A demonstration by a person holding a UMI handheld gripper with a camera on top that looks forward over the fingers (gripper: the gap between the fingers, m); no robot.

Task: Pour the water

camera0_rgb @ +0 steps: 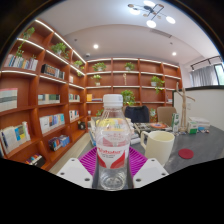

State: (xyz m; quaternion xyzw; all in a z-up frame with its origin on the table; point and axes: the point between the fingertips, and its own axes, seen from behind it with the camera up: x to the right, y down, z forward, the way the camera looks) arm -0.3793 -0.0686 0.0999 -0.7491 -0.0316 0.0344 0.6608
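Note:
A clear plastic water bottle [113,135] with a red and white label and a white cap stands upright between my fingers. My gripper [112,172] is shut on the bottle: the magenta pads [88,160] press its lower body from both sides. It is held up above the table. A white mug [158,147] stands just to the right of the bottle, on the grey table [195,148], beyond my right finger.
A red coaster-like disc [186,154] lies on the table right of the mug. Wooden bookshelves [40,100] with books and plants line the left and back walls. A wooden model [184,108] and small items stand at the table's far right.

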